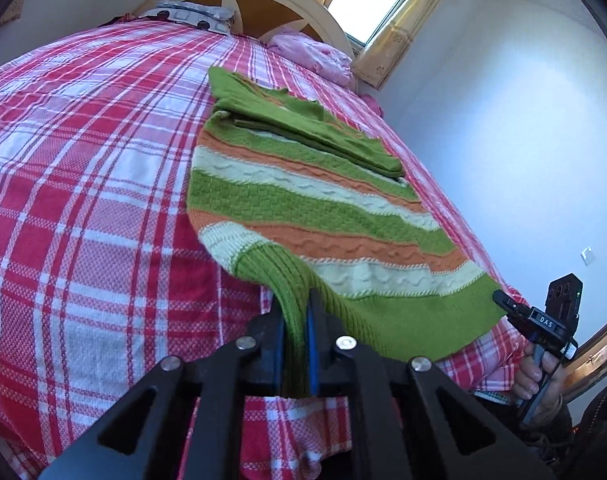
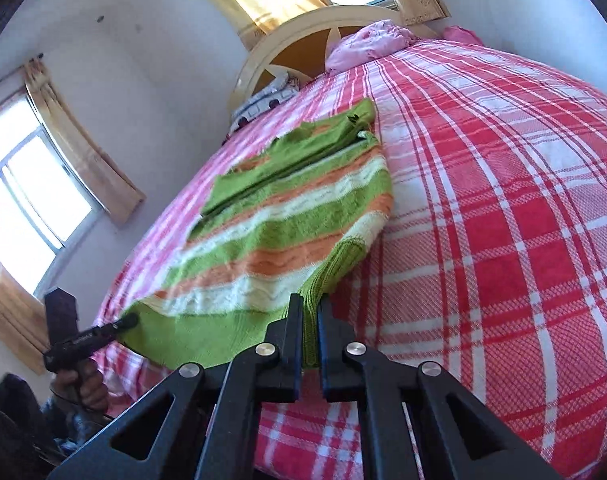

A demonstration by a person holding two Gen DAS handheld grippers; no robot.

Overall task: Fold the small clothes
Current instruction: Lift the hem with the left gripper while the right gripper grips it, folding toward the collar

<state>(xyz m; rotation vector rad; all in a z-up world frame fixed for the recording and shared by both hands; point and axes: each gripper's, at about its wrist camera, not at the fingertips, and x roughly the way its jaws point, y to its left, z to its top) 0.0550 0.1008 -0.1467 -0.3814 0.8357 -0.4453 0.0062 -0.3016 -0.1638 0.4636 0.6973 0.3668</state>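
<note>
One sweater [image 1: 303, 208], two clamped grippers [image 1: 295, 320]

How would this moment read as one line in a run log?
left hand-held gripper: shut on sweater hem | right hand-held gripper: shut on sweater hem | sleeves folded in | bed

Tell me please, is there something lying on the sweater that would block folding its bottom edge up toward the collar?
Nothing visible blocks it. Both grippers, left and right, already clamp the hem of the striped sweater. Only its own green sleeves lie folded across its upper part, on the plaid bedsheet.
</note>
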